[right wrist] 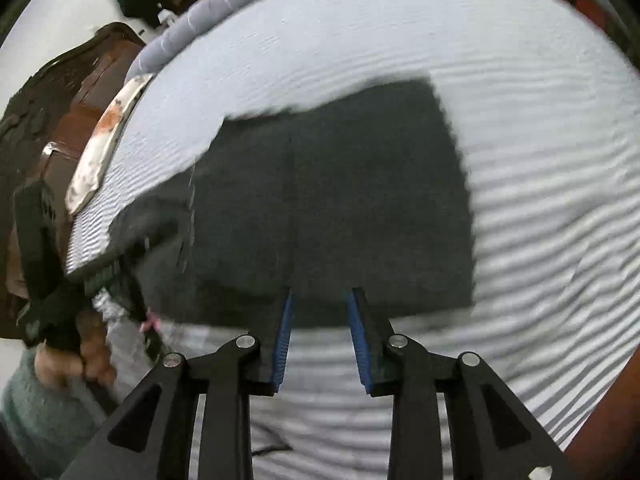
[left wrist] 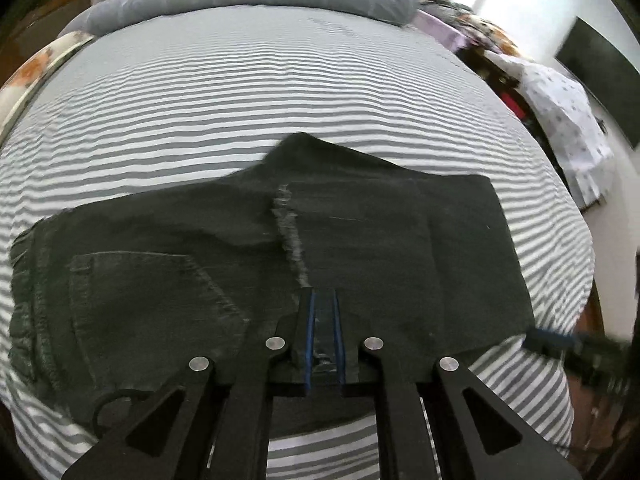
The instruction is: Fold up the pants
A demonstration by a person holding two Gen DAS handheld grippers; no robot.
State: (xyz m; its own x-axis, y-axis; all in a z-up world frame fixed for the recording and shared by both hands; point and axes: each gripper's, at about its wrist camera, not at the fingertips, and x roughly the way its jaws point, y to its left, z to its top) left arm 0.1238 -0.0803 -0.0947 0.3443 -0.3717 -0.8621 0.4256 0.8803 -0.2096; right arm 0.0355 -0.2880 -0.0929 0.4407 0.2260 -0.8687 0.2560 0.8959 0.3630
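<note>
Risk: left gripper [left wrist: 323, 300] hangs low over pants [left wrist: 360, 232], jaws near-closed, nothing visibly pinched; could snag top layer, drag fold open. Right gripper [right wrist: 320, 300] jaws apart, empty, near hem edge just past tips; sideways brush would skew stack.

Pants: black denim, folded flat on striped sheet [left wrist: 240, 92], directly ahead of both claws. Back pocket [left wrist: 152, 300] left of left claw, frayed pale seam [left wrist: 286, 224] dead ahead. Right view blurred.

Pants [left wrist: 260, 248]: matt black denim, frayed pale seam. Bed sheet [left wrist: 240, 92]: striped woven cloth. Left tool [left wrist: 323, 320]: matt black plastic, ribbed blue pads, shiny metal pins.
</note>
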